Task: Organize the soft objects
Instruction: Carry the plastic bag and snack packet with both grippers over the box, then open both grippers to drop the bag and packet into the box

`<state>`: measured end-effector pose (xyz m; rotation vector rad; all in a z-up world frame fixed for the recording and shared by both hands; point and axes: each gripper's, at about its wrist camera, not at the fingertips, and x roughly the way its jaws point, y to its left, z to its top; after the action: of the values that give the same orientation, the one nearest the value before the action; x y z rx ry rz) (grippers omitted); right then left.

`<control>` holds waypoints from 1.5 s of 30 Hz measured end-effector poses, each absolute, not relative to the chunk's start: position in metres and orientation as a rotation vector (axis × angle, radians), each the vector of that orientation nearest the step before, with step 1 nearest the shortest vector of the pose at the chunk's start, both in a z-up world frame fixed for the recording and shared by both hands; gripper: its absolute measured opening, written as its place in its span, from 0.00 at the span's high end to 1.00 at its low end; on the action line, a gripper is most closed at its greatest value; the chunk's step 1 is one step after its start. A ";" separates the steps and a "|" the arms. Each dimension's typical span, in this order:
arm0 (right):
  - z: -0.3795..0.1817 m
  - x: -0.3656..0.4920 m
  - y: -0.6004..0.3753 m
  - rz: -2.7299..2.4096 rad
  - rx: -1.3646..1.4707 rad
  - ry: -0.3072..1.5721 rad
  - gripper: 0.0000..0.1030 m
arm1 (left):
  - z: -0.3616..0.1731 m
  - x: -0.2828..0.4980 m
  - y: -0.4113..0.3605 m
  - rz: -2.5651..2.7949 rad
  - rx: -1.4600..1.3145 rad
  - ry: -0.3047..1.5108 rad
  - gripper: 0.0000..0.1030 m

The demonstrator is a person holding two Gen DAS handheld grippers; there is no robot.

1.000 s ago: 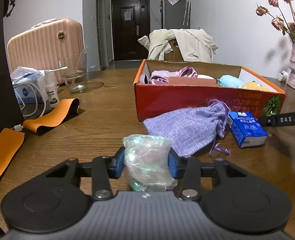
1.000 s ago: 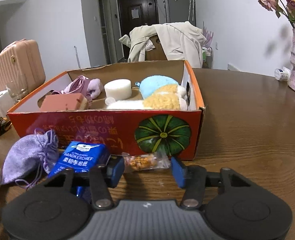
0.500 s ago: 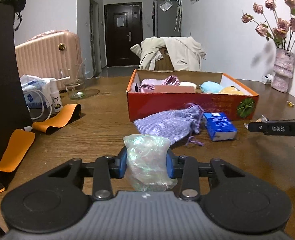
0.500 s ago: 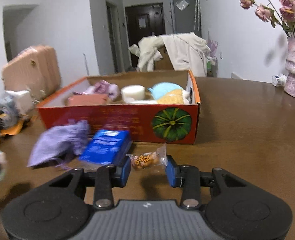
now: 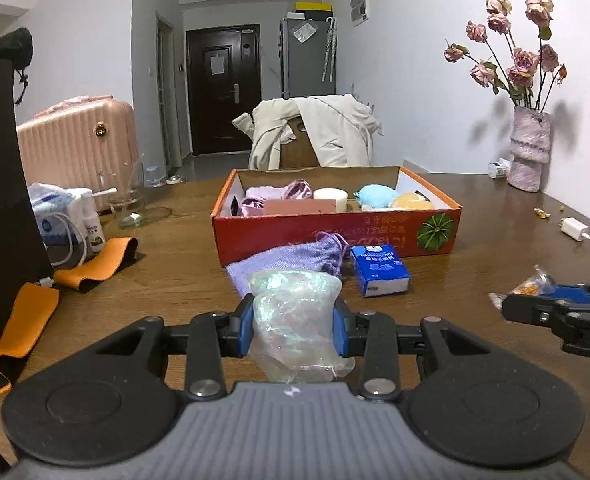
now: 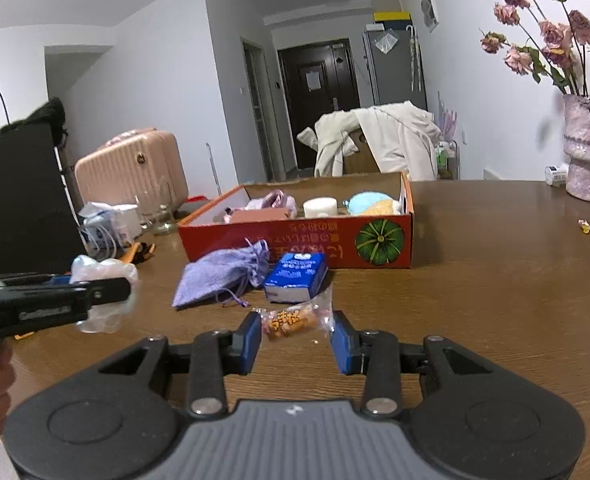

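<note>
Jaws: left gripper [image 5: 293, 325] clamps one iridescent bag [image 5: 295, 320] | right gripper [image 6: 297, 336] – one snack packet [image 6: 295, 317]

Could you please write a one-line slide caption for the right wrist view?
Right claw holds a snack packet above the wooden table, facing the red box.

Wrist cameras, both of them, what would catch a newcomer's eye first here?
Probably the red box with the green pumpkin print, mid-table and filled with soft things. Next, each gripper's catch: the left gripper is shut on a crinkly iridescent bag, the right gripper on a clear snack packet.
</note>
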<state>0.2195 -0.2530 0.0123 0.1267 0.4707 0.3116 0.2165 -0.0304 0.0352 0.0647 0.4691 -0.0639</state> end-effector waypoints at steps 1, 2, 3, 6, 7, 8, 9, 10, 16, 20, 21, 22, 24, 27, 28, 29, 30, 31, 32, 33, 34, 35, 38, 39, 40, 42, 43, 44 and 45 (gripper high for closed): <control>0.012 0.220 -0.254 0.317 0.133 0.468 0.64 | 0.036 0.218 -0.031 -0.062 0.066 0.466 0.63; 0.011 0.221 -0.255 0.317 0.137 0.470 0.64 | 0.038 0.218 -0.032 -0.063 0.062 0.460 0.63; 0.011 0.222 -0.255 0.317 0.135 0.472 0.64 | 0.039 0.219 -0.032 -0.067 0.055 0.455 0.63; 0.012 0.232 -0.253 0.313 0.115 0.500 0.64 | 0.043 0.230 -0.032 -0.094 0.035 0.435 0.63; 0.014 0.235 -0.251 0.316 0.100 0.499 0.64 | 0.045 0.238 -0.032 -0.093 0.035 0.436 0.63; 0.017 0.236 -0.250 0.327 0.089 0.483 0.64 | 0.048 0.247 -0.034 -0.093 0.039 0.438 0.63; 0.020 0.239 -0.250 0.340 0.085 0.469 0.64 | 0.051 0.255 -0.035 -0.101 0.039 0.434 0.63; 0.024 0.243 -0.251 0.353 0.084 0.459 0.64 | 0.054 0.264 -0.037 -0.109 0.034 0.430 0.63; 0.046 0.310 -0.260 0.366 0.075 0.434 0.64 | 0.074 0.354 -0.053 -0.185 0.036 0.438 0.63; 0.050 0.377 -0.261 0.367 0.095 0.467 0.64 | 0.075 0.422 -0.067 -0.188 0.049 0.497 0.63; 0.049 0.393 -0.261 0.370 0.106 0.478 0.64 | 0.073 0.438 -0.069 -0.188 0.046 0.516 0.63; 0.048 0.410 -0.261 0.365 0.114 0.490 0.64 | 0.071 0.455 -0.071 -0.187 0.044 0.540 0.62; 0.044 0.439 -0.258 0.365 0.116 0.515 0.64 | 0.065 0.482 -0.074 -0.186 0.046 0.568 0.62; 0.034 0.481 -0.250 0.347 0.099 0.556 0.64 | 0.054 0.522 -0.075 -0.169 0.036 0.621 0.61; 0.031 0.491 -0.246 0.345 0.096 0.563 0.64 | 0.049 0.533 -0.075 -0.171 0.030 0.641 0.61; 0.028 0.501 -0.243 0.347 0.089 0.569 0.63 | 0.044 0.542 -0.075 -0.166 0.026 0.656 0.57; 0.025 0.511 -0.240 0.344 0.086 0.578 0.63 | 0.039 0.551 -0.075 -0.160 0.026 0.668 0.56; 0.022 0.519 -0.237 0.341 0.085 0.581 0.63 | 0.036 0.557 -0.073 -0.160 0.028 0.675 0.55; 0.018 0.527 -0.235 0.341 0.084 0.587 0.62 | 0.032 0.563 -0.072 -0.165 0.030 0.683 0.51; 0.015 0.535 -0.233 0.341 0.087 0.595 0.62 | 0.029 0.566 -0.072 -0.174 0.029 0.686 0.47; 0.013 0.540 -0.231 0.339 0.093 0.598 0.59 | 0.027 0.568 -0.071 -0.180 0.026 0.686 0.37; 0.010 0.543 -0.230 0.339 0.102 0.597 0.50 | 0.026 0.569 -0.069 -0.182 0.023 0.681 0.31; 0.002 0.548 -0.230 0.340 0.111 0.588 0.44 | 0.023 0.568 -0.066 -0.193 0.033 0.657 0.27; 0.001 0.547 -0.231 0.330 0.106 0.587 0.43 | 0.023 0.567 -0.065 -0.195 0.026 0.646 0.26; 0.002 0.546 -0.230 0.322 0.099 0.583 0.41 | 0.025 0.565 -0.063 -0.197 0.016 0.636 0.24; 0.008 0.542 -0.233 0.310 0.093 0.567 0.40 | 0.031 0.561 -0.062 -0.198 0.003 0.622 0.24; 0.013 0.539 -0.236 0.305 0.098 0.551 0.39 | 0.035 0.559 -0.061 -0.196 0.001 0.612 0.23; 0.018 0.535 -0.239 0.301 0.102 0.535 0.39 | 0.040 0.554 -0.060 -0.195 -0.002 0.597 0.22; 0.024 0.529 -0.242 0.298 0.104 0.520 0.38 | 0.045 0.549 -0.057 -0.193 -0.003 0.580 0.21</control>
<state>0.5291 -0.2424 0.0242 0.1042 0.5201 0.2979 0.5489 -0.0571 0.0451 -0.0026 0.5803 -0.1933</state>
